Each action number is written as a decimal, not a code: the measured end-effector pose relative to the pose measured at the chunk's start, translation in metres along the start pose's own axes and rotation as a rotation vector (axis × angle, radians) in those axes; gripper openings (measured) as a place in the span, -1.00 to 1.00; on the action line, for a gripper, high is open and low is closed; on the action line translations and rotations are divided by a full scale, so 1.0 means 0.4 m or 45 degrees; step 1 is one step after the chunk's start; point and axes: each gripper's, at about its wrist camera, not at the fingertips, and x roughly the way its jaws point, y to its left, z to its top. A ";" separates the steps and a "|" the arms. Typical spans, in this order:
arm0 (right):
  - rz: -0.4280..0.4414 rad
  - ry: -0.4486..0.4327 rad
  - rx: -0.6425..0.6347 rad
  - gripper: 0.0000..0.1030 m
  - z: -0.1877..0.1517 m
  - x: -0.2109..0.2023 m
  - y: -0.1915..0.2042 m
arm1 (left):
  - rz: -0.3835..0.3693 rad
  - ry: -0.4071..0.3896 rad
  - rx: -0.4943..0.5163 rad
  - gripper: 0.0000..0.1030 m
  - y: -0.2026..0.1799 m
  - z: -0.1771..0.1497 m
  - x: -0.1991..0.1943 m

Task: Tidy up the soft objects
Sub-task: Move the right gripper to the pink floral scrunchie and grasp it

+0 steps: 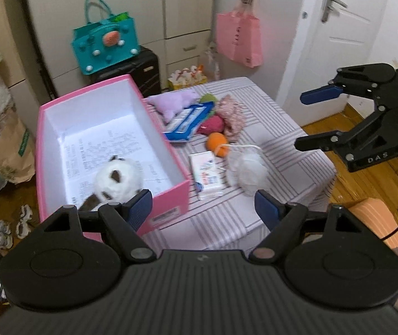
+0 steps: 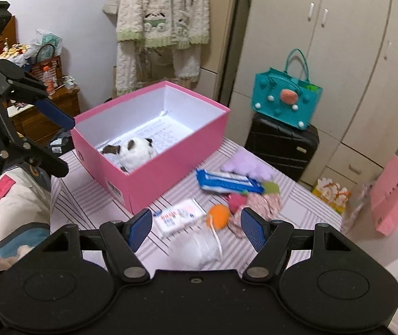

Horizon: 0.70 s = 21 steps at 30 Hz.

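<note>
A pink box [image 1: 168, 198] [image 2: 171, 162] stands open on the striped table [image 1: 282, 128] [image 2: 87, 195], with a white and brown plush [image 1: 116, 178] [image 2: 136, 153] inside. Beside it lie a white mesh pouf [image 1: 250, 171] [image 2: 199, 248], an orange ball [image 1: 217, 143] [image 2: 219, 216], a tissue pack [image 1: 205, 174] [image 2: 179, 216], a blue wipes pack [image 1: 189, 121] [image 2: 228, 182], a purple plush [image 1: 173, 102] [image 2: 247, 164], a red plush [image 1: 212, 124] [image 2: 236, 201] and a floral cloth [image 1: 232, 111] [image 2: 266, 202]. My left gripper [image 1: 204, 209] [image 2: 63, 145] is open above the box's near corner. My right gripper [image 2: 196, 230] [image 1: 299, 121] is open above the pouf.
A black suitcase [image 1: 140, 69] [image 2: 282, 145] with a teal bag [image 1: 105, 46] [image 2: 285, 97] stands behind the table by the wardrobe. A pink bag [image 1: 239, 39] [image 2: 394, 195] hangs on the wall. An orange case [image 1: 377, 223] sits right of the table. Shoes [image 1: 6, 229] lie on the floor.
</note>
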 end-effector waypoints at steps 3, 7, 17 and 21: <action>-0.005 0.008 0.022 0.45 -0.027 -0.003 -0.017 | -0.032 0.011 0.031 0.55 -0.032 0.005 0.022; -0.007 0.017 0.045 0.45 -0.059 -0.004 -0.038 | -0.072 0.034 0.058 0.55 -0.070 0.019 0.060; 0.039 0.030 0.130 0.45 -0.109 0.042 -0.123 | -0.125 0.073 0.057 0.55 -0.104 0.058 0.178; 0.086 0.030 0.157 0.45 -0.114 0.078 -0.162 | -0.101 0.031 0.060 0.53 -0.112 0.074 0.223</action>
